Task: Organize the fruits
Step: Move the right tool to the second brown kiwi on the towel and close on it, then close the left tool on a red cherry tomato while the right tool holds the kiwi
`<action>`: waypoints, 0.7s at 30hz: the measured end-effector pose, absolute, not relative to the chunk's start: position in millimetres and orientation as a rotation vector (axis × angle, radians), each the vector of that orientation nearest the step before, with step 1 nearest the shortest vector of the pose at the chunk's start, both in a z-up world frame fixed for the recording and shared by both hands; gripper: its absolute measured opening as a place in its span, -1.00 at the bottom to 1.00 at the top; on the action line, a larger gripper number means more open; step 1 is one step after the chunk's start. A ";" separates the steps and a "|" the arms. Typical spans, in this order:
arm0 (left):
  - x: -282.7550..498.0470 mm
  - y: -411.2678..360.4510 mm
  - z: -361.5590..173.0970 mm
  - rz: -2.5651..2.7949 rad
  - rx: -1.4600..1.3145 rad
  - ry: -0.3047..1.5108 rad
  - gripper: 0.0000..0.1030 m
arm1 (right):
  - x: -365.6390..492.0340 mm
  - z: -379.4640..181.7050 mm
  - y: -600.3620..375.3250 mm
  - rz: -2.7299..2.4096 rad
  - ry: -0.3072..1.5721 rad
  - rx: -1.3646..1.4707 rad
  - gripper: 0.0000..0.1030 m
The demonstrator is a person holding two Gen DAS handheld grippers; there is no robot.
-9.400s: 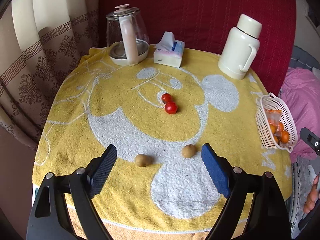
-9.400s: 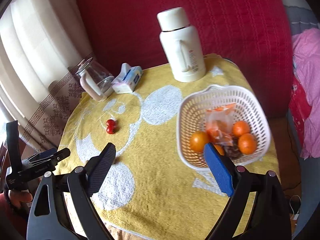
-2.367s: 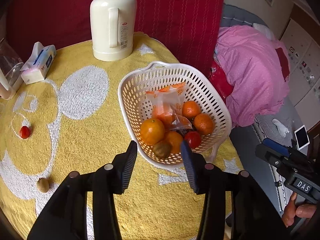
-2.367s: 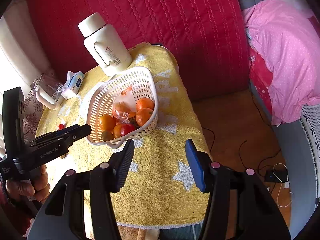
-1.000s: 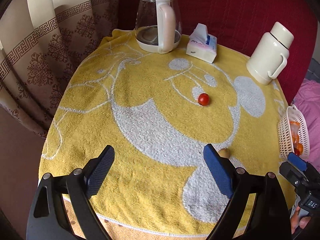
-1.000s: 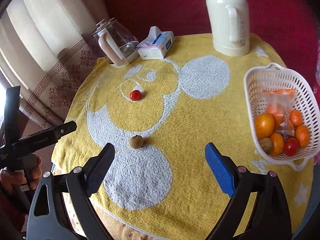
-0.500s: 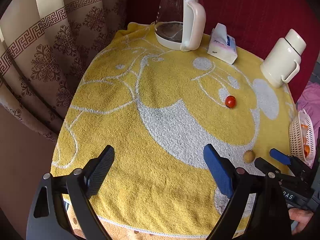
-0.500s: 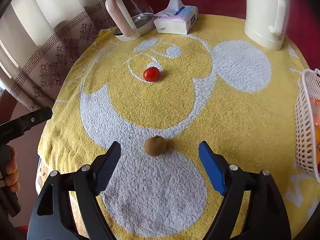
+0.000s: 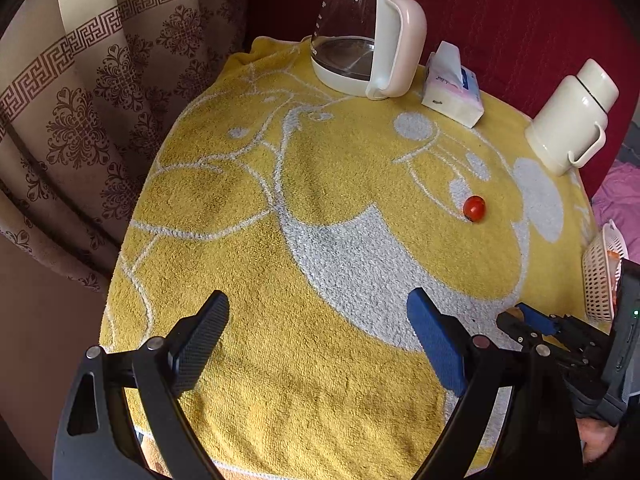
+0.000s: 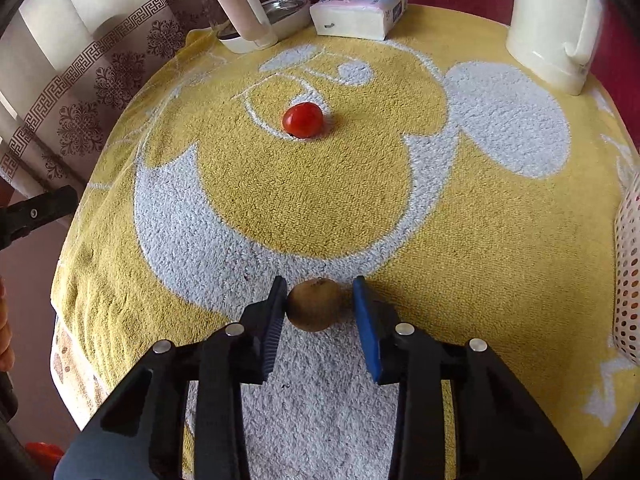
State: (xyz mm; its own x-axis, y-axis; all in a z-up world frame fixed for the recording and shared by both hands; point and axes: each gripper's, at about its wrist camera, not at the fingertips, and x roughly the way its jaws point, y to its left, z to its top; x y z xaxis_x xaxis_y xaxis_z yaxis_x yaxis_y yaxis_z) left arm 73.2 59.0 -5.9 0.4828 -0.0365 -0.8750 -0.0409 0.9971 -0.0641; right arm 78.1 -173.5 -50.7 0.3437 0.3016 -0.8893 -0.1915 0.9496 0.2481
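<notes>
Brown and fuzzy, the kiwi (image 10: 314, 305) sits on the yellow towel (image 10: 304, 200), on the white patch near the table's front edge, squarely between the fingers of the right gripper (image 10: 320, 312). Its long axis runs roughly across the gap, from one pad to the other. The jaws have just been closing on it: the black pad touches its left side, while the blue pad (image 10: 366, 320) stands at its right side with perhaps a sliver of shadow left, so I would call it gripped or within a hair of it, and not yet lifted off the cloth. The fruit lies toward the fingertips, not deep in the jaws, so a lift could let it roll forward and out.

Farther back on the towel, well apart from the kiwi, a tomato (image 10: 303, 120) waits in the bear's nose ring. The basket (image 10: 628, 264) stands at the right edge, on the blue pad's side, so the carry goes that way.

At the left, the left gripper (image 9: 316, 336) hangs wide open over bare towel, holding nothing. The tomato (image 9: 474, 208) lies up and to the right of its fingers, and I judge that hand the freer one to fetch it.
</notes>
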 end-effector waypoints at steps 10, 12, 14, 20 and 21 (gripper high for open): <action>93.6 39.4 -14.3 -0.083 -0.056 1.067 0.74 | 72.3 -33.4 -179.8 0.311 1.162 0.151 -0.44; 99.7 29.9 -16.7 -0.108 -0.043 1.066 0.74 | 70.7 -28.0 -184.5 0.299 1.153 0.167 -0.44; 106.2 19.8 -18.7 -0.137 -0.031 1.062 0.74 | 68.5 -23.4 -189.3 0.287 1.145 0.181 -0.44; 127.9 -11.4 -27.3 -0.215 0.003 1.057 0.74 | 58.5 -12.1 -202.3 0.246 1.125 0.220 -0.44; 131.8 -16.9 -29.1 -0.229 0.008 1.058 0.74 | 56.4 -11.1 -204.1 0.238 1.124 0.226 -0.44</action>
State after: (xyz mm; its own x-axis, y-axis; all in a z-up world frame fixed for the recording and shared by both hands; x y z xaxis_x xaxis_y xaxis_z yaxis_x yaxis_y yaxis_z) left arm 131.8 -16.9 -29.1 0.4693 -0.1828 -0.8639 0.1905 0.9763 -0.1031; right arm 56.4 -204.1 -11.1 0.4116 0.3001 -0.8605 -0.0740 0.9521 0.2967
